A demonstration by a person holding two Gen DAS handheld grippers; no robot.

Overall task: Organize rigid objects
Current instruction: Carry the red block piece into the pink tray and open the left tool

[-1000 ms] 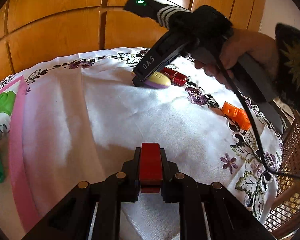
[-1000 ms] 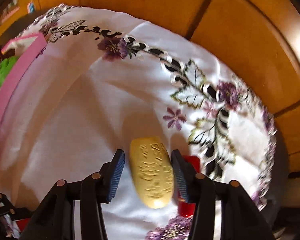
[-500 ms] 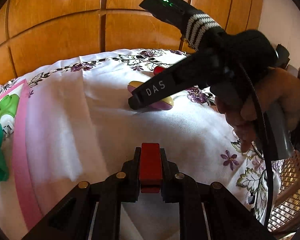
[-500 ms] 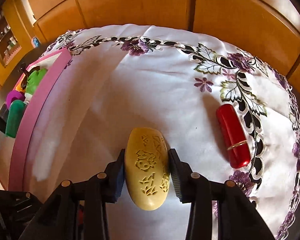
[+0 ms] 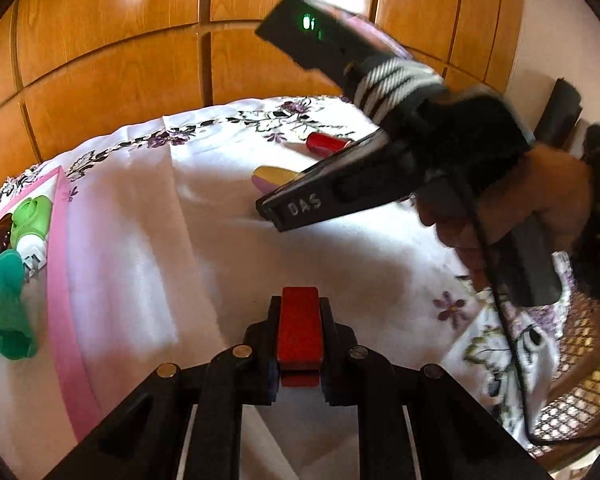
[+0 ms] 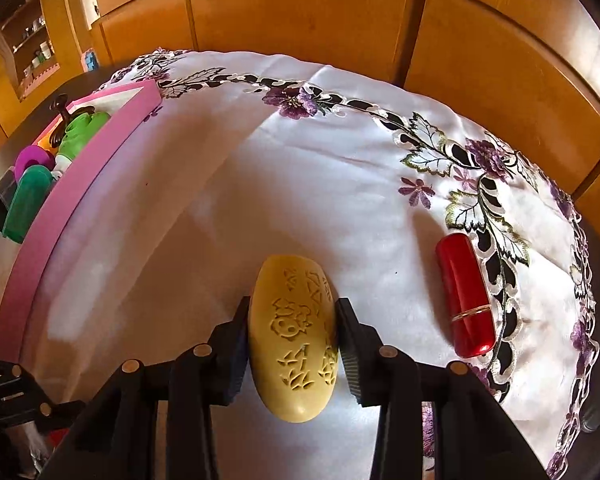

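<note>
Wood panelling backs the embroidered tablecloth point(image 6: 300, 184); right gripper point(image 6: 292, 344) clamps the yellow carved oval point(image 6: 294, 340) mid-cloth, left gripper point(image 5: 299, 336) pinches a red block point(image 5: 299, 330); next, carry both to the pink tray point(image 6: 56, 216) at the left edge.

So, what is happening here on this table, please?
A person is sorting small objects with two handheld grippers. The right gripper is shut on a yellow carved oval. The left gripper is shut on a red block. A red tube lies on the cloth. A pink tray at the left already holds several items.
</note>
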